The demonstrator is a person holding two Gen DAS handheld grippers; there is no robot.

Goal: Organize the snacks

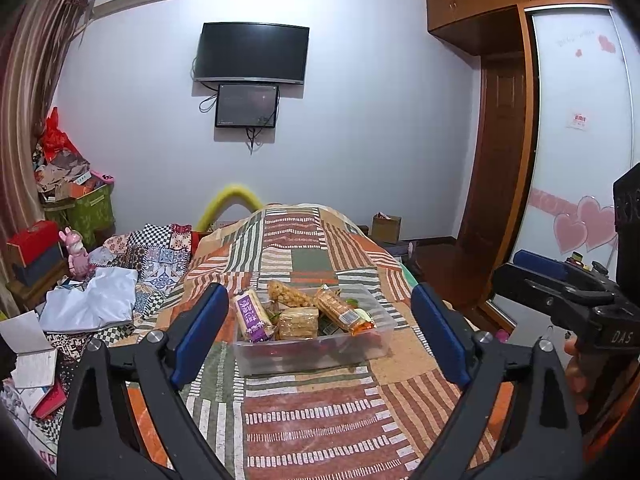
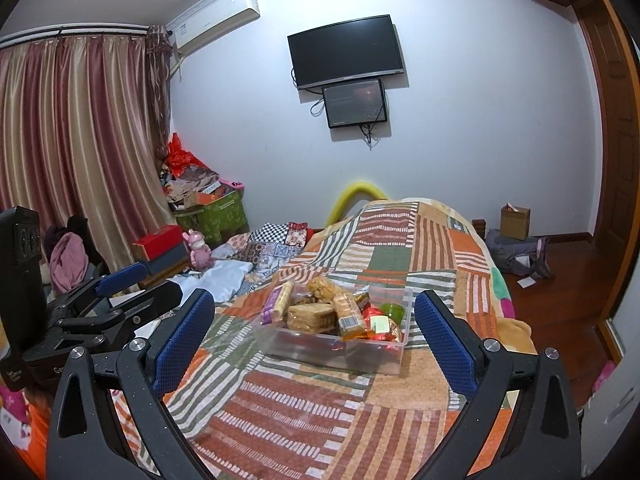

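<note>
A clear plastic bin [image 1: 376,350] [image 2: 390,360] sits on the patchwork bedspread [image 1: 320,412] [image 2: 304,412], filled with snack packs: a purple-label wafer pack [image 1: 251,314] [image 2: 276,302], a stack of crackers [image 1: 298,322] [image 2: 310,317], a puffed snack bag [image 1: 289,294] [image 2: 325,288] and an orange biscuit pack [image 1: 342,310] [image 2: 350,316]. My left gripper [image 1: 320,332] is open and empty, held short of the bin. My right gripper [image 2: 314,332] is open and empty, also short of the bin. Each gripper shows in the other's view, the right one [image 1: 532,276] and the left one [image 2: 120,296].
The bed runs away toward the far wall with a TV [image 1: 251,53]. Crumpled quilts and white cloth [image 1: 92,300] lie on the left. Boxes [image 1: 80,208] and a pink rabbit figure [image 1: 76,254] stand at the left. A wardrobe [image 1: 580,140] and wooden floor [image 2: 560,300] lie on the right.
</note>
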